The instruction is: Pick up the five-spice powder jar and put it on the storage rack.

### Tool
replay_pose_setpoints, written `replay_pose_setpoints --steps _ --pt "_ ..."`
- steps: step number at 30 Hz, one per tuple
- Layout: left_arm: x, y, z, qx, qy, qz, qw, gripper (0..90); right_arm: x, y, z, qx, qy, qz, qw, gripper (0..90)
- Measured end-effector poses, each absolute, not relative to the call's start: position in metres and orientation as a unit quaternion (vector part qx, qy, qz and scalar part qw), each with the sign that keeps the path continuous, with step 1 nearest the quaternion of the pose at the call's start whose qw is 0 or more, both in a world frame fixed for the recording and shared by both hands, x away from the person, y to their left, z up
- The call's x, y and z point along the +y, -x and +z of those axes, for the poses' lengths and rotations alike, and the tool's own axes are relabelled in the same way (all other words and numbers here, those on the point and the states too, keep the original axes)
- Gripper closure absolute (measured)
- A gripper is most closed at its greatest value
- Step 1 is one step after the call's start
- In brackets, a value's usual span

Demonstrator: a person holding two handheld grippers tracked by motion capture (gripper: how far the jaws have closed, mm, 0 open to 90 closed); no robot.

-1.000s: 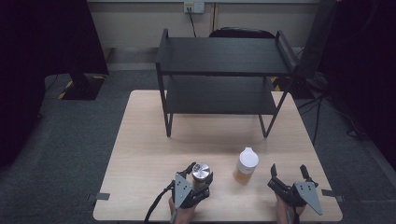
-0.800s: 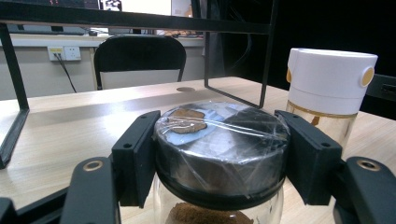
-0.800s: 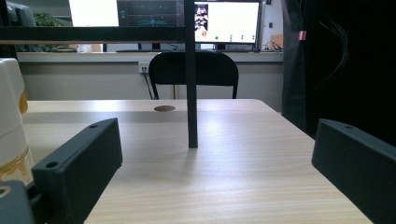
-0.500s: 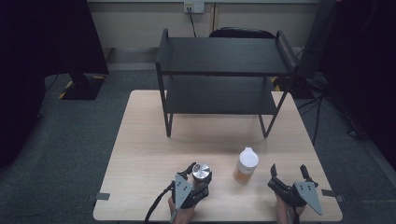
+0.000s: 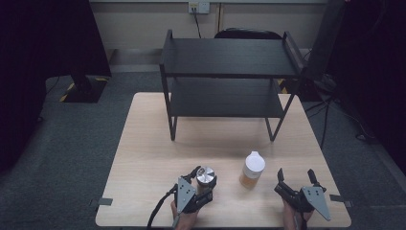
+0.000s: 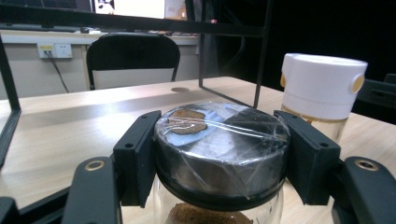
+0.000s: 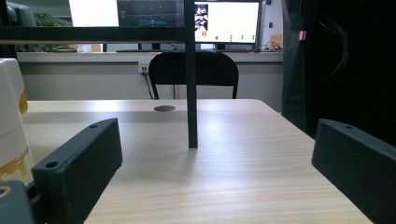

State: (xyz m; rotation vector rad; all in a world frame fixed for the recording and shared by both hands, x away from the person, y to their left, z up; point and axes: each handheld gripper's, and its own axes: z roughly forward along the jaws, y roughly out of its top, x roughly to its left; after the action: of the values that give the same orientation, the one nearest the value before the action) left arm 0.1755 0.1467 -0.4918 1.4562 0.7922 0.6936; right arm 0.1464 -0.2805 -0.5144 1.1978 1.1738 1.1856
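Note:
A glass jar (image 5: 206, 175) with a shiny film-wrapped lid (image 6: 219, 140) and brown contents stands near the table's front edge. My left gripper (image 5: 203, 181) is shut on it, its black pads (image 6: 137, 156) pressing both sides of the lid. To its right stands a white-capped bottle (image 5: 252, 168) of amber liquid, apart from both grippers; it rises close by in the left gripper view (image 6: 322, 93) and at the left edge of the right gripper view (image 7: 9, 116). My right gripper (image 5: 296, 174) rests near the front right corner, open, with bare table between its jaws (image 7: 215, 168).
A black two-tier shelf rack (image 5: 225, 57) stands at the back of the wooden table (image 5: 148, 143); one of its legs (image 7: 190, 93) stands ahead of the right gripper. A black chair (image 5: 246, 34) sits behind the table. Dark screens flank the room.

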Motion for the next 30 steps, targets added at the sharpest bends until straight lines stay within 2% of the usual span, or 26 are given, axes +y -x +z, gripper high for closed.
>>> replay_pose_setpoints --steps 30 --pt "0.188 -0.200 -0.433 0.275 -0.660 0.257 0.651 35.2 -0.281 -0.146 -0.514 0.489 -0.499 0.494 0.517 0.1"
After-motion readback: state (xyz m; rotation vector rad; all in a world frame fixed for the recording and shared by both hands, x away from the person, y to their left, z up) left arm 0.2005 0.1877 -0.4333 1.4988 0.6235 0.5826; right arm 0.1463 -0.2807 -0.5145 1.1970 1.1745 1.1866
